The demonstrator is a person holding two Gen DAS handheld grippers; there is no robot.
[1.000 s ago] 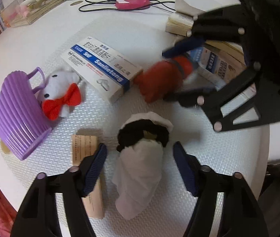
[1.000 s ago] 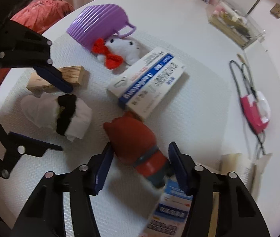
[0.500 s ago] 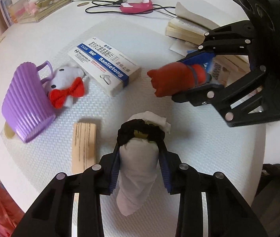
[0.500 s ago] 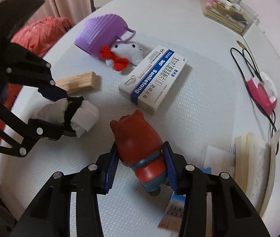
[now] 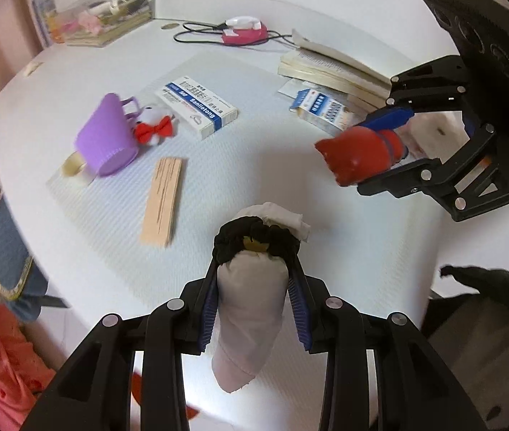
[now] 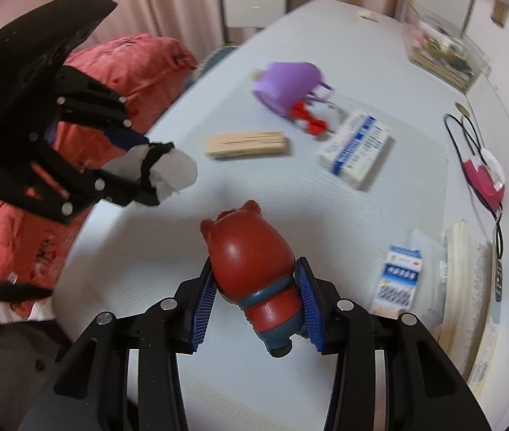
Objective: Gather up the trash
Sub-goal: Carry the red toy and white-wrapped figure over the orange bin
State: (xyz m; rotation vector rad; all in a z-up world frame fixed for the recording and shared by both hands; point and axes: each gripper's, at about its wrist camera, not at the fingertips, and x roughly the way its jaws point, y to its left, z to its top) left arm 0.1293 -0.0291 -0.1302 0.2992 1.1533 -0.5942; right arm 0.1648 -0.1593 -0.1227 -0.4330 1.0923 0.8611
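Above the white table [image 5: 326, 237], the left gripper [image 5: 254, 305] is clamped on a white cloth bundle [image 5: 251, 309] (black band around it), held clear of the surface. At 2 o'clock in the left view, the right gripper [image 6: 256, 301] is closed tight on a red figurine [image 6: 251, 258], also off the table. A wooden block [image 5: 163, 201] lies at 10 o'clock.

On the table [image 5: 326, 28], the wooden block [image 5: 163, 201] sits at the mat's [image 5: 233, 165] centre. At ten o'clock from it the tipped basket [image 5: 105, 140] touches a plush toy [image 5: 155, 125]; the medicine box [image 5: 198, 106] lies at twelve, books [image 5: 330, 68] at two.
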